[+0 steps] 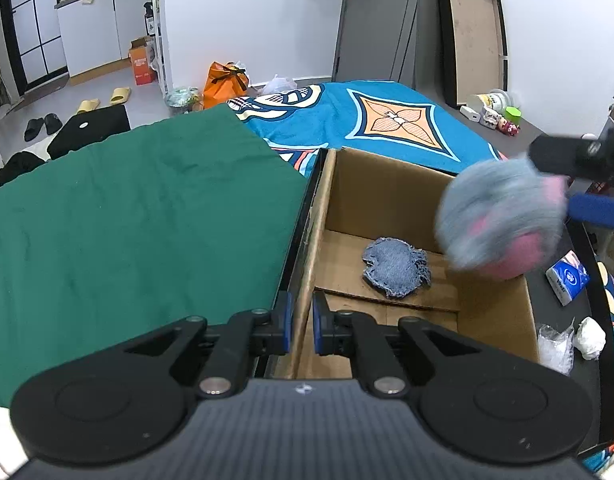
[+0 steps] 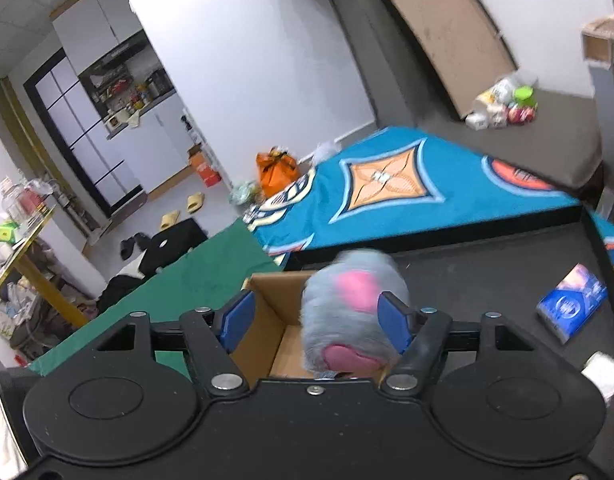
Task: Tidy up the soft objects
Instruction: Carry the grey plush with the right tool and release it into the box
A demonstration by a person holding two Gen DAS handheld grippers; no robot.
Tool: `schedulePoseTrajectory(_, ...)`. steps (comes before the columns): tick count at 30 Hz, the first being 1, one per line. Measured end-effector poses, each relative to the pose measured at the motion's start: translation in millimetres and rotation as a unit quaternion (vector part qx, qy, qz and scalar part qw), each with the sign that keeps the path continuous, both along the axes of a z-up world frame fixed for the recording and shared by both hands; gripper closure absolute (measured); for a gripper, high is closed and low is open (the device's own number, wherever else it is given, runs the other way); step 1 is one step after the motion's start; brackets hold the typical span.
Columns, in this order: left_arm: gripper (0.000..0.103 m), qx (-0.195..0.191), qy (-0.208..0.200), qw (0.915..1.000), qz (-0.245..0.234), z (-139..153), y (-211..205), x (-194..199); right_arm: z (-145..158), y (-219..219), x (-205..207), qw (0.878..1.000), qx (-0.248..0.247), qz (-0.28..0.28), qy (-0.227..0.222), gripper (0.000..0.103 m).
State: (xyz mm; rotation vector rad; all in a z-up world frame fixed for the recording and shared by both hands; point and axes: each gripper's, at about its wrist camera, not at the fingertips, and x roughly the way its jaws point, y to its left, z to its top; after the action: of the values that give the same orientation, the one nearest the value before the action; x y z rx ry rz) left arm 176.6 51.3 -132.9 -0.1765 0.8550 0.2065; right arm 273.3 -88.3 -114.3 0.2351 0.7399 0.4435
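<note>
An open cardboard box stands on the table, with a frayed denim patch lying on its floor. My left gripper is shut on the box's left wall. A blurred grey and pink plush toy is in the air over the box's right side. In the right wrist view my right gripper is open, and the plush lies against its right finger pad, above the box. The right gripper also shows at the right edge of the left wrist view.
A green cloth covers the table left of the box, a blue patterned blanket lies behind. A blue tissue pack and crumpled plastic lie to the right. Small toys and jars stand at the far right.
</note>
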Motion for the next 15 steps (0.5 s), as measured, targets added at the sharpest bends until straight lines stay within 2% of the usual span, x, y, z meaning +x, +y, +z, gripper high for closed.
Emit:
schedulePoseTrajectory(6, 0.093, 0.001, 0.005, 1.0000, -0.003, 2, 0, 1, -3, 11, -5, 1.000, -0.004, 0.019, 0.002, 0.033)
schedulePoseTrajectory(13, 0.089, 0.015, 0.006, 0.9998, -0.009, 4, -7, 3, -9, -5, -4, 1.000, -0.026, 0.000, 0.015, 0.029)
schedulePoseTrajectory(15, 0.085, 0.020, 0.009, 0.9997, -0.010, 4, -9, 3, -12, -13, -5, 0.999, -0.033, -0.010, 0.018, 0.028)
